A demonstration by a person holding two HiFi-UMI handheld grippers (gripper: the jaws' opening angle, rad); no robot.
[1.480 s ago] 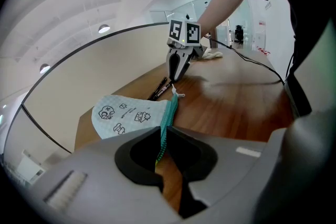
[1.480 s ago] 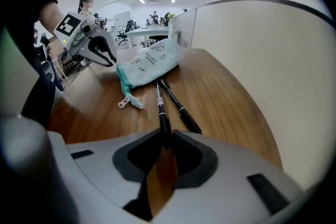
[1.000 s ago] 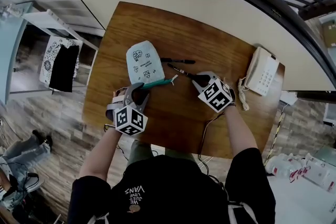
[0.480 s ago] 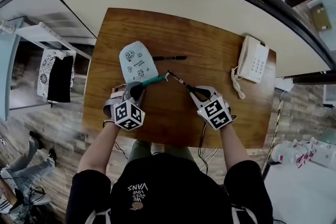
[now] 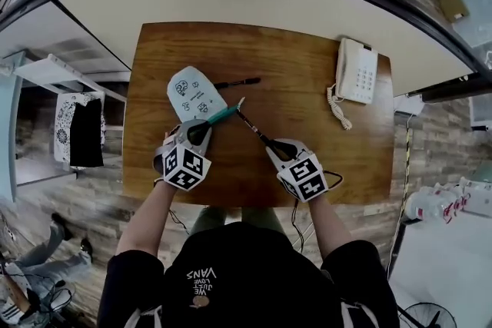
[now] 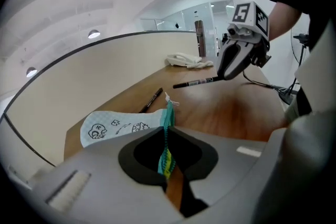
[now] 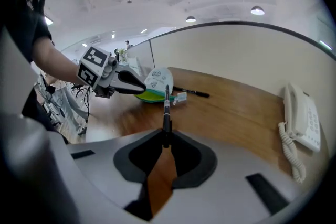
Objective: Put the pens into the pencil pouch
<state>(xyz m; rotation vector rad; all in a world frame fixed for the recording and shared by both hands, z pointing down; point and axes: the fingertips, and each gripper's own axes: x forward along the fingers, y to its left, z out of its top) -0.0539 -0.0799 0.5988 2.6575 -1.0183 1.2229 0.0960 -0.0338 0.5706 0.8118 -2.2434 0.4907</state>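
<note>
One loose pen (image 5: 238, 81) beside pouch (image 5: 192, 93); telephone (image 5: 357, 71) well apart

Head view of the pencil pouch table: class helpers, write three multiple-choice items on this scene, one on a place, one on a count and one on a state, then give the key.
1. Where does the telephone stand?
A. at the table's far right corner
B. on the floor
C. at the near left corner

2. How many pens are in view?
A. one
B. two
C. four

3. What is the left claw doing?
A. standing open and empty
B. gripping a pen
C. gripping the pencil pouch by its teal zipper edge

Key:
1 A, the telephone sits by the far right edge.
2 B, one pen lies beside the pouch and another is held in the right claw.
3 C, its jaws have just been closing and pinch the zipper edge.
</note>
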